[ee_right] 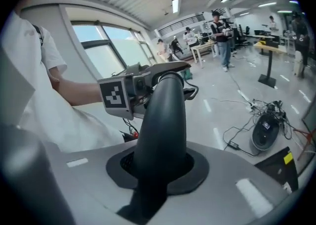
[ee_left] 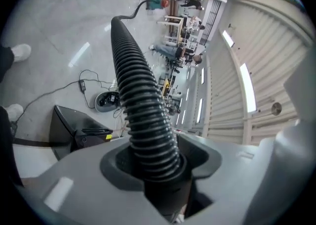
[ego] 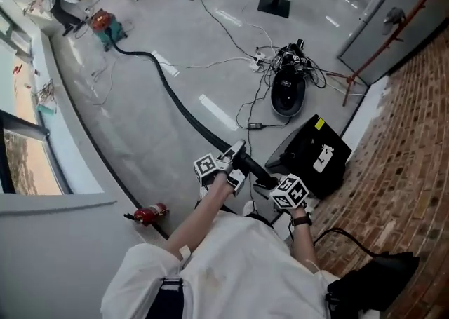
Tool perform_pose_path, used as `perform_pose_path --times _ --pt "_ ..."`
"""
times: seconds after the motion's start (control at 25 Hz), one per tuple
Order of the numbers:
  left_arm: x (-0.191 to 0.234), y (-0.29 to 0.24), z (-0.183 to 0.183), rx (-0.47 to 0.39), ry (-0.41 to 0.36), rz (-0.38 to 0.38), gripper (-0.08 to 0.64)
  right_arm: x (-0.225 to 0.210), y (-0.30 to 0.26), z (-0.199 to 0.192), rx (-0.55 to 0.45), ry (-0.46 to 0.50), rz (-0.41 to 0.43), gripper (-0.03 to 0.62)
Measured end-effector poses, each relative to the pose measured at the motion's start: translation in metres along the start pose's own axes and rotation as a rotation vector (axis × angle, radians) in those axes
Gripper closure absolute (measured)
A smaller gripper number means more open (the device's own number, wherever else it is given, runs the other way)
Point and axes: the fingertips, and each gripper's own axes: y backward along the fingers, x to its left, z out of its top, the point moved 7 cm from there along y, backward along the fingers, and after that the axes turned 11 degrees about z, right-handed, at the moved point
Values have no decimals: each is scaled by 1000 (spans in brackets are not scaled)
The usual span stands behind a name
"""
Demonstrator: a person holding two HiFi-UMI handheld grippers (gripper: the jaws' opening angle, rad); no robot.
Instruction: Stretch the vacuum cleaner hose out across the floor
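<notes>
Two hand-held grippers hold the near end of the hose (ego: 168, 86), close in front of the person. The left hand-held gripper (ego: 228, 162) has its jaws partly closed around the ribbed part of the hose, which fills the gap between them in the left gripper view. The right hand-held gripper (ego: 282, 188) sits just beside it, jaws narrow and pressed on the smooth dark end tube (ee_right: 163, 115).

From the grippers the hose drops to the grey floor (ego: 140, 135). It runs away in a long gentle curve to the vacuum cleaner (ego: 105, 28), which stands far off at the upper left of the head view.

A black case (ego: 312, 156) lies on the floor just to the right of the grippers, near the brick wall (ego: 414, 121). Beyond it sits a round black device (ego: 289, 93) among tangled cables. A small red thing (ego: 149, 213) lies on the floor to the person's left.
</notes>
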Motion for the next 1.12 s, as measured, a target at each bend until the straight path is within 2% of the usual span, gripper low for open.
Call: perform_pose_path --times 0.16,0.24,0.36,0.52,0.72,0.8,0.92,1.12 --pt "-11 39 11 -84 -26 -34 342 28 -28 12 73 117 51 499" --pt "-16 59 29 -144 -31 -88 342 40 -42 31 45 150 63 494" --pt "-33 89 59 -240 7 -162 342 52 -63 67 1 163 92 496" --pt "-49 111 82 -307 -9 -222 341 67 -79 94 -33 175 127 494" --pt "-48 112 71 -301 -20 -205 341 63 -73 87 44 262 60 500" --pt "-51 107 66 -296 -39 -214 341 58 -65 84 37 265 61 510" --pt "-53 99 52 -299 -26 -228 342 55 -54 74 17 245 75 512" --pt "-64 79 37 -296 -27 -210 344 49 -36 69 -41 220 59 512"
